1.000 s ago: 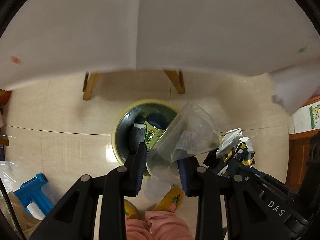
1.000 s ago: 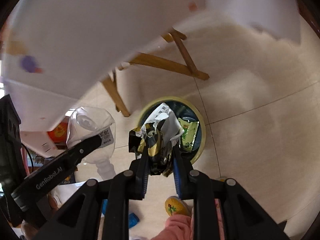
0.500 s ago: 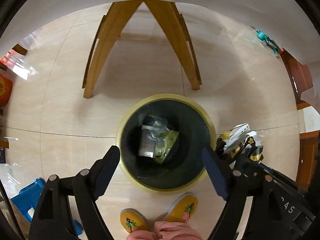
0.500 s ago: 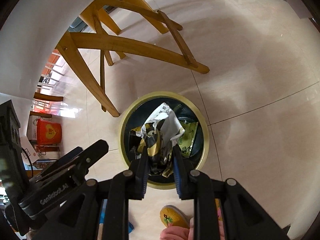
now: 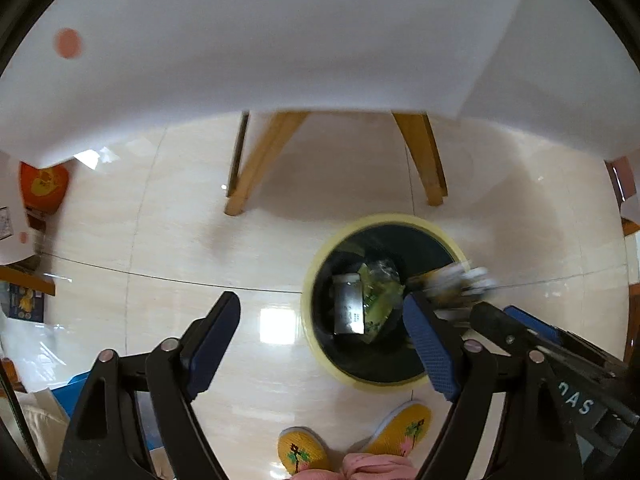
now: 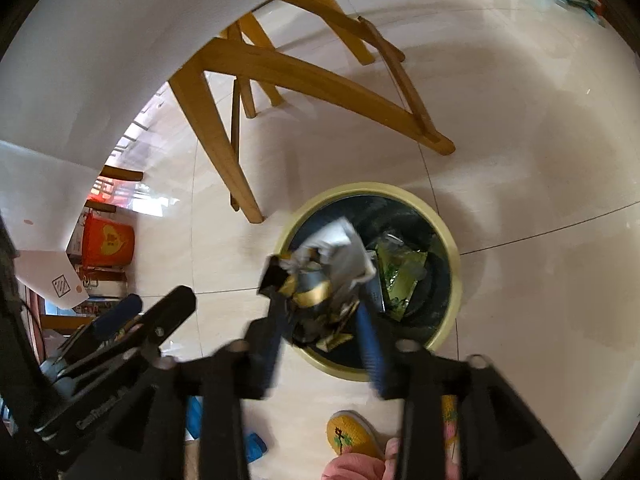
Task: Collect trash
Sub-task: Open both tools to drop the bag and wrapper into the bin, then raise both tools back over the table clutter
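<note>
A round bin with a yellow rim (image 5: pixel 308 292) (image 6: pixel 454 280) stands on the tiled floor. A clear bottle (image 5: pixel 347 308) and a green wrapper (image 5: pixel 380 300) (image 6: pixel 404 272) lie inside it. My left gripper (image 5: pixel 320 324) is open and empty, its jaws spread over the floor and the bin's left edge. My right gripper (image 6: pixel 320 328) hangs over the bin with its jaws opening. A crumpled black, gold and white wrapper (image 6: pixel 324 264) sits loose between them, blurred. That wrapper (image 5: pixel 452 280) also shows at the bin's right rim in the left wrist view.
Wooden table legs (image 5: pixel 256 164) (image 6: pixel 216 136) stand just behind the bin, under a white tablecloth (image 5: pixel 280 40). The person's yellow slippers (image 5: pixel 400 428) (image 6: pixel 348 432) are close in front of it. An orange container (image 6: pixel 108 240) and clutter lie to the left.
The left gripper let go of the clear bottle, which now lies in the bin, and then shifted left. The right jaws have spread apart around the crumpled wrapper.
</note>
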